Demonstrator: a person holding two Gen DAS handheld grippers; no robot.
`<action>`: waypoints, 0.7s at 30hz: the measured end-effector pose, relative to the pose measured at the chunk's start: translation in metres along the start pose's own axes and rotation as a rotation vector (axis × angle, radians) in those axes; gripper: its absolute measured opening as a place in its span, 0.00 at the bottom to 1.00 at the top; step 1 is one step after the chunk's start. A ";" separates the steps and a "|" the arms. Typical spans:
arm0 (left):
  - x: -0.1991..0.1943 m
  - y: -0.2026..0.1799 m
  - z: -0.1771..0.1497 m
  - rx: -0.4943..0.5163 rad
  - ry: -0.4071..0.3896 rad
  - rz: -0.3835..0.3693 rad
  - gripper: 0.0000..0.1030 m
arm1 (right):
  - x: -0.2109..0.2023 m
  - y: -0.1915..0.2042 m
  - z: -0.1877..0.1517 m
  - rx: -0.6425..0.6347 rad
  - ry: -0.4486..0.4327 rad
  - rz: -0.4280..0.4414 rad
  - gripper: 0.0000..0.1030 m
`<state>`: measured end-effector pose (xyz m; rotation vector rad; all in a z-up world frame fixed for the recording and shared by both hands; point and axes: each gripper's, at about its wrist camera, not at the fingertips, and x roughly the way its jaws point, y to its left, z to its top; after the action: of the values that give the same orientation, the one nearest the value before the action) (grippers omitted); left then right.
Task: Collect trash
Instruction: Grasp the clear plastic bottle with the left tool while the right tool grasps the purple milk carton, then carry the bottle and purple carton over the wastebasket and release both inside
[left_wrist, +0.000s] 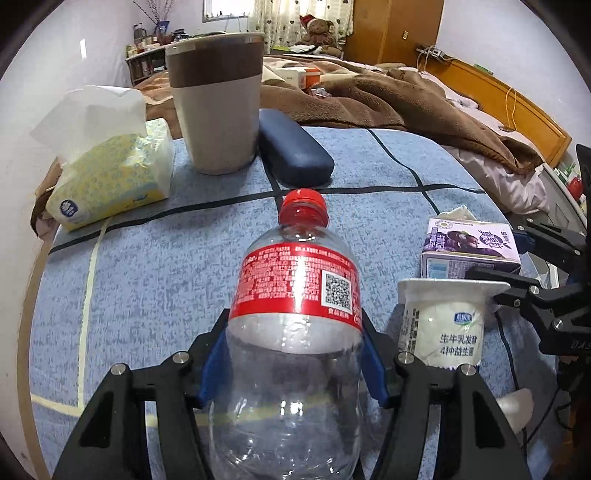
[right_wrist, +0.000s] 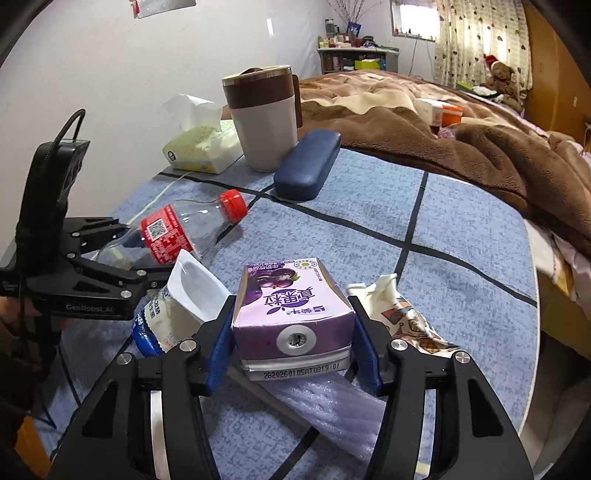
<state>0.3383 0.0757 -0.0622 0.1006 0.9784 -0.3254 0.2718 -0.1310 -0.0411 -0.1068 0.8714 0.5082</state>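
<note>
Purple carton (right_wrist: 291, 317): "2G20260105AT0819:01". Left hand-held gripper (right_wrist: 155, 273): "GeoRoboLab". Yogurt cup (left_wrist: 443, 332): "生牛乳发酵".

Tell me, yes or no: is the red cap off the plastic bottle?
No. In the left wrist view the red cap sits screwed on the neck of the clear plastic bottle, which lies between the left gripper's blue pads.

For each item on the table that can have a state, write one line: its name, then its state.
Plastic bottle: empty, red cap on, clamped in left hand-held gripper.
Purple carton: straw hole punctured, clamped in right hand-held gripper.
Yogurt cup: lid off.
Mug: upright, lidded.
Glasses case: closed.
Tissue pack: open, tissue protruding.
</note>
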 end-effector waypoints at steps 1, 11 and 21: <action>-0.002 0.000 -0.002 -0.007 -0.005 -0.001 0.62 | -0.001 0.001 -0.001 0.000 -0.005 -0.004 0.56; -0.033 -0.006 -0.020 -0.061 -0.059 0.003 0.62 | -0.026 0.003 -0.010 0.056 -0.081 -0.020 0.56; -0.079 -0.033 -0.034 -0.066 -0.148 -0.003 0.62 | -0.069 0.006 -0.029 0.115 -0.174 -0.030 0.56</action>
<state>0.2601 0.0705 -0.0139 0.0145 0.8423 -0.2983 0.2118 -0.1605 -0.0069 0.0291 0.7256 0.4311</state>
